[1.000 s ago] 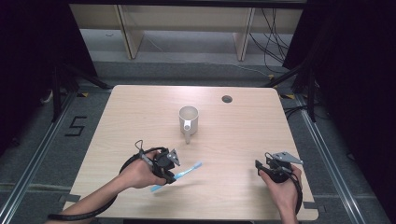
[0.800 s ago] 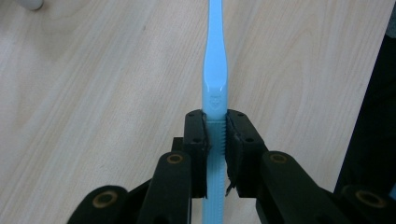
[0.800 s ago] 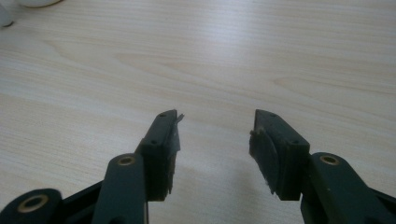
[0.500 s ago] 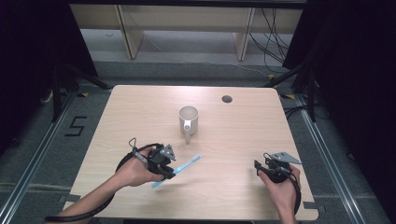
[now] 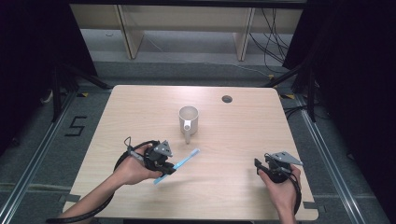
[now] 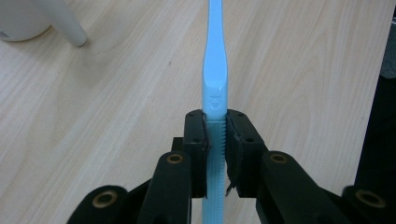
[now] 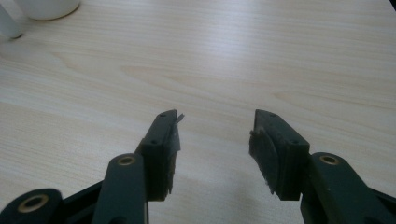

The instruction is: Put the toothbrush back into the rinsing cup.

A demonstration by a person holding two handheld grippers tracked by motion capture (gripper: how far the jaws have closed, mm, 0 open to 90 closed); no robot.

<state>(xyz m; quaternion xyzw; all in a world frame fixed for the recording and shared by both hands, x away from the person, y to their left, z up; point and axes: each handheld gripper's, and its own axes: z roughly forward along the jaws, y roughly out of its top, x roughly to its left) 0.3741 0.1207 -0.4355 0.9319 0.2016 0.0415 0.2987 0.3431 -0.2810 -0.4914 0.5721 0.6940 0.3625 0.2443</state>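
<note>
While the left gripper (image 6: 215, 135) is clamping the blue toothbrush (image 5: 180, 164) by its ribbed handle, the head is pointing toward the white mug (image 5: 188, 120), likely for dropping in. The right gripper (image 7: 215, 140) is waiting open and empty near the table (image 5: 261, 130) edge.

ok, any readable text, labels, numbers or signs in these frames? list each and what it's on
"5": black tape figure on the grey floor left of the light wooden table.
Small embossed mark on the light blue plastic toothbrush handle: too blurred to read.
Small dark print at the base of the white ceramic mug: too small to read.
Nothing else legible.
</note>
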